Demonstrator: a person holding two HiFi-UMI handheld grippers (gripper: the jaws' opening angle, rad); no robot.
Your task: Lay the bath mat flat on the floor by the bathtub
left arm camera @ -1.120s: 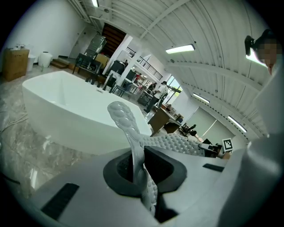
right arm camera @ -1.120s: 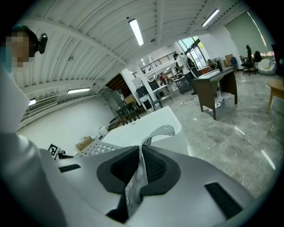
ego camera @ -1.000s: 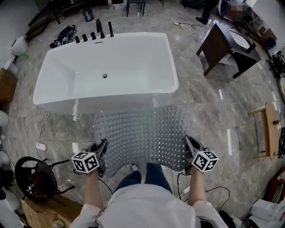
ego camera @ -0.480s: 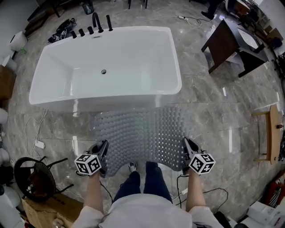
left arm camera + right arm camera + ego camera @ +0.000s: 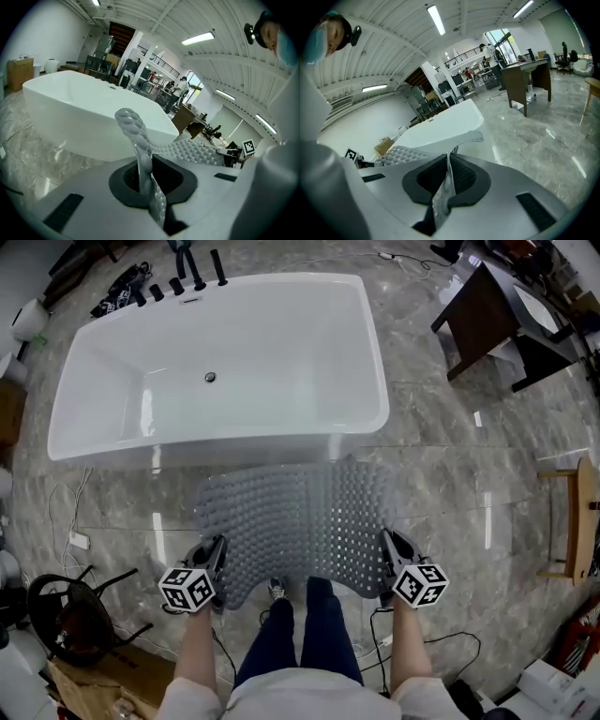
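Left gripper (image 5: 216, 559): jaws pinching the mat's (image 5: 300, 521) near left corner.
Right gripper (image 5: 387, 557): jaws pinching its near right corner.
Mat: spread between them, over the floor (image 5: 450, 484).
Bathtub (image 5: 225, 362): just beyond; the mat's far edge perhaps touches it.

Grey marble floor (image 5: 450, 488); white bathtub (image 5: 234, 439) on it; dark cabinet (image 5: 480, 320) beyond

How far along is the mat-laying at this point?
Done: the mat is unfolded and lined up in front of the tub. In hand: the left gripper and right gripper each clamp a near corner, so it hangs rippled. To do: lower it onto the floor and let go.
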